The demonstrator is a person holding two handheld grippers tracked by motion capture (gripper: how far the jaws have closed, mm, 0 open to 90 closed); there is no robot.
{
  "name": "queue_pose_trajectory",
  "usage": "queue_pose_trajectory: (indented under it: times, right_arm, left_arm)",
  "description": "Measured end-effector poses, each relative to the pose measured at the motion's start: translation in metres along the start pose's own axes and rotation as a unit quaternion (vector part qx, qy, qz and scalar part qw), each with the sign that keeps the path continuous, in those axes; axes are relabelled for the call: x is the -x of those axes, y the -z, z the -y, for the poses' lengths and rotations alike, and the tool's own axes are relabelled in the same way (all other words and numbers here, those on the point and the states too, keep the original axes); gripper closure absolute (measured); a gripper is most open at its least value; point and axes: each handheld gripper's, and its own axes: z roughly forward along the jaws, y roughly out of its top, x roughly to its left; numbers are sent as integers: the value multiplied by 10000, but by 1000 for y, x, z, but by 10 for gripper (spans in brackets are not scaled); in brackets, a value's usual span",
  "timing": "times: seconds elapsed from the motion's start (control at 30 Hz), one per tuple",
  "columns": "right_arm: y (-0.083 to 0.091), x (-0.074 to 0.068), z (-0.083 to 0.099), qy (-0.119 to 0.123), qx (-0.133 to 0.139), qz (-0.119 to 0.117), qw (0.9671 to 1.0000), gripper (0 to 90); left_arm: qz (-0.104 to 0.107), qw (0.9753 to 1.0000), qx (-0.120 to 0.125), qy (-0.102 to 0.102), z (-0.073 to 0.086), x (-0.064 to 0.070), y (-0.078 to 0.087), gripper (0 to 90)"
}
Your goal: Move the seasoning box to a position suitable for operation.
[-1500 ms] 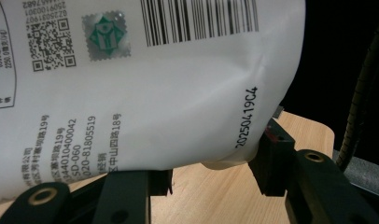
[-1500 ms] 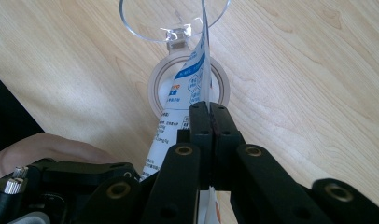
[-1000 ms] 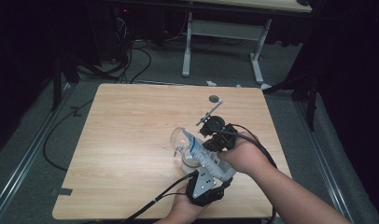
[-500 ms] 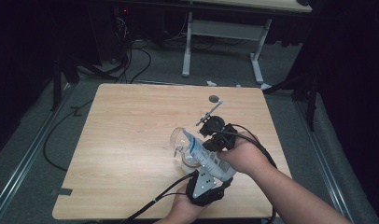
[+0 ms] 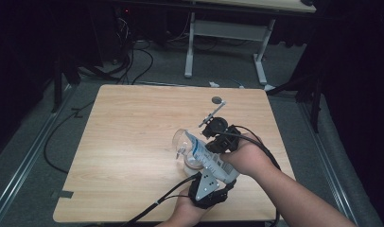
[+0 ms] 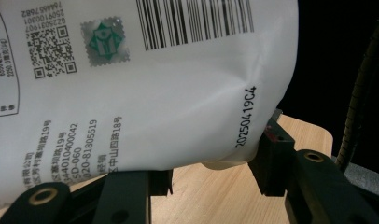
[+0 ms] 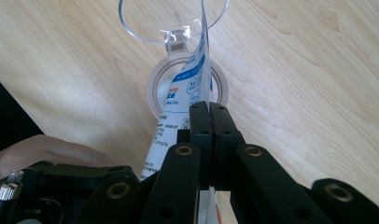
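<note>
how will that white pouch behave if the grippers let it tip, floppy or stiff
Probably floppy: the white pouch creases where the left gripper clamps it, and the right gripper pinches its edge flat. It looks bulged, so likely partly full and prone to sag.

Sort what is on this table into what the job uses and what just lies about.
In use:
- white pouch, pinched by the right hand-held gripper and held by the left hand-held gripper
- clear cup
- round lid beneath it

Lying about:
- small dark disc
</note>
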Motion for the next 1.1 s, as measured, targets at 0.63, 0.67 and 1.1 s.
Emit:
queue_pose_trajectory:
  times: [0.63,0.67,1.1]
  right_arm:
    - [0,1,-1,33,11,7,10000,899]
    - [0,0,-1,30,7,7,10000,899]
    - [-1,0,-2,49,-9,8,10000,898]
  left_arm:
    - [-13,10000,26,12,0,0,0,566]
    - [-13,10000,28,14,0,0,0,566]
    - [1,10000,44,40,0,0,0,566]
